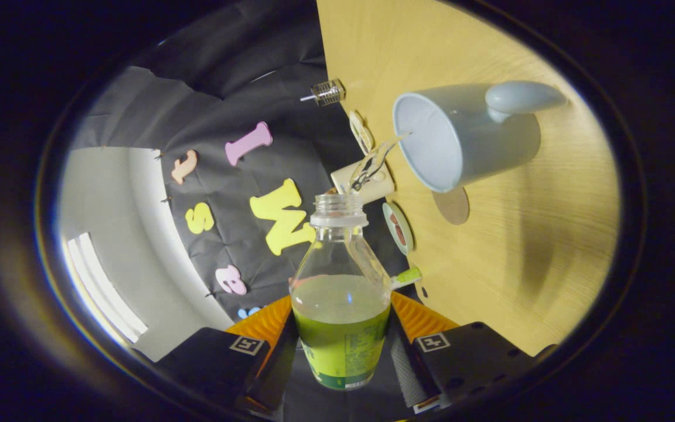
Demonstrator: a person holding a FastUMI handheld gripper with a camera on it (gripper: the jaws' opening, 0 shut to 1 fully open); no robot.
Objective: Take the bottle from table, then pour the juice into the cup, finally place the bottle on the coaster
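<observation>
The bottle (340,305) hides its contact with the tool (340,346), base cut off

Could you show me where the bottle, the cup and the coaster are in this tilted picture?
bottle (340,305): gripper view, on its clear body between the two fingers, which press on its sides.
cup (490,140): gripper view, on its outer wall beyond the bottle's mouth.
coaster (453,206): gripper view, on its flat face beside the cup.

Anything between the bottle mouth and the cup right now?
Nothing visible. The fingers are shut on the bottle, which is tipped toward the cup. Juice arcs from the open mouth straight to the cup's rim. The small items at the table edge sit off that line.
</observation>
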